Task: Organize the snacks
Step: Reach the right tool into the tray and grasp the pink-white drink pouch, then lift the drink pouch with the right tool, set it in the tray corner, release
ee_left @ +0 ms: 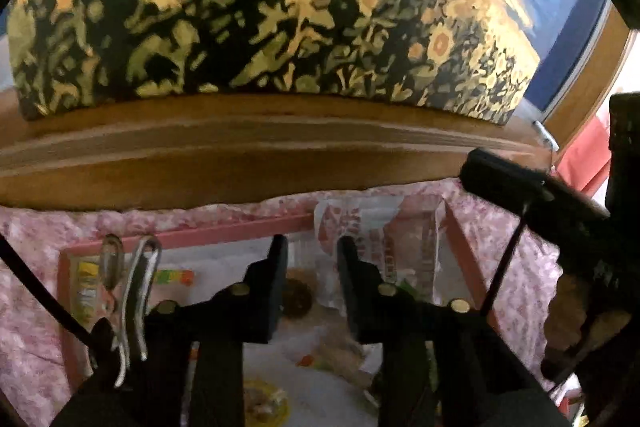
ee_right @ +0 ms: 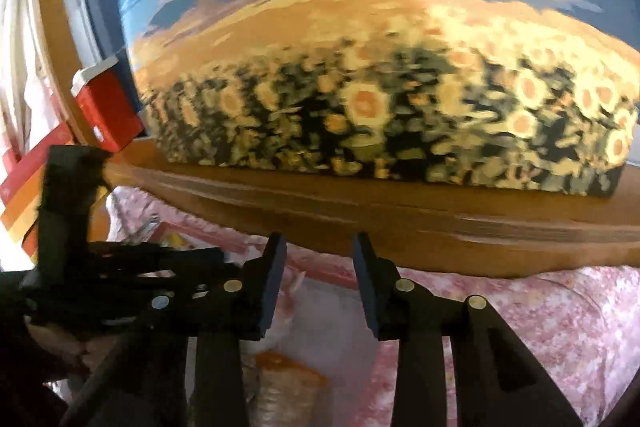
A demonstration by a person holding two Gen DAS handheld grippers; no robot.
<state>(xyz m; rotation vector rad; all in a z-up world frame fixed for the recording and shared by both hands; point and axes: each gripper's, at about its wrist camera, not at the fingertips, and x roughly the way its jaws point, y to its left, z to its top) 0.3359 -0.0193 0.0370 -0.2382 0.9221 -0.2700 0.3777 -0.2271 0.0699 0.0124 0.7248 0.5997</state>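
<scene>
Two hand-held grippers hung over a pink-rimmed tray (ee_left: 192,238) of snacks set on a pink flowered cloth (ee_left: 36,259), close under the thick edge of a wooden shelf (ee_left: 248,151). The shelf's edge ran the full width of both views just beyond the fingertips, and a sunflower painting (ee_left: 248,7) stood on it, leaning back. Open room lay mainly over the tray's white floor and over the cloth on either side.

The left gripper (ee_left: 313,247) pointed down into the tray, its jaws apart with a gap between the pads and nothing clamped. Beyond its tips a clear wrapper printed in red (ee_left: 384,227) stood against the tray's far rim. A dark round snack (ee_left: 298,301) lay on the floor between the fingers, a yellow-labelled packet (ee_left: 86,291) lay at the near left wall, and a yellow-ringed round one (ee_left: 266,403) showed low between the arms.

The right gripper (ee_right: 319,245) also stood with jaws apart and empty, above the tray's right part. Under it lay an orange-topped packet (ee_right: 290,383), blurred. The left gripper's body crossed the left of that view, near a red box (ee_right: 108,111) beside the painting.
</scene>
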